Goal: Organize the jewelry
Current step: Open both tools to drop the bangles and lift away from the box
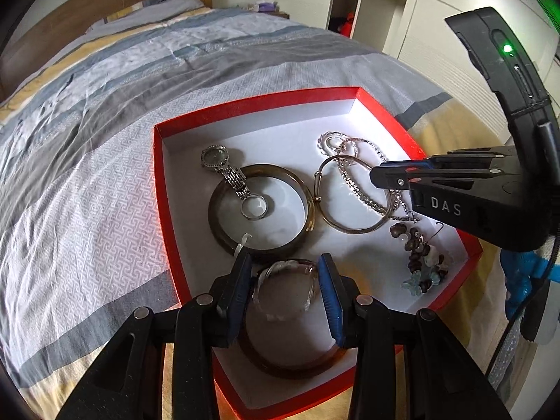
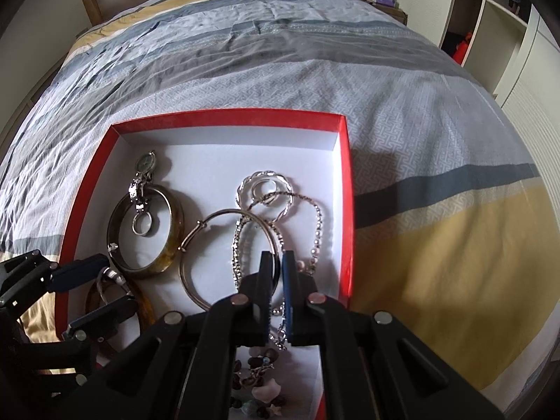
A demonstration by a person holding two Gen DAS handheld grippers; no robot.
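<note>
Between the blue pads of the left hand-held gripper (image 1: 285, 280) sat a small clear bangle (image 1: 285, 292) with silvery threads in it; the jaws stood partly apart and both pads pressed on its rim, left and right. This bangle lay almost flat, just over a brown bangle (image 1: 290, 364) in the near corner of the red box (image 1: 159, 182). The right hand-held gripper (image 2: 276, 262) was closed on the thin silver wire bangle (image 2: 196, 245), its jaws nearly together on the near right part of the ring, which lay flat.

Just left of the wire bangle rested a wide amber bangle (image 1: 217, 220), also flat, and the two were touching. A small silver watch (image 1: 229, 175) lay with its long axis from far left to near right, the dial (image 1: 214, 155) at the far end and the clasp ring (image 1: 254, 206) inside the amber bangle. At the far right lay a twisted silver ring (image 2: 264, 189) and crystal chains (image 2: 316, 220), tangled across the wire bangle. A string of brown beads (image 1: 420, 262) lay at the near right.

The box was white inside, with low red walls, and stood on a bed (image 1: 105, 122) with a quilt in grey, blue and yellow stripes. A wooden headboard (image 1: 87, 10) stood at the far end, and white wardrobes (image 1: 420, 17) to the right.
</note>
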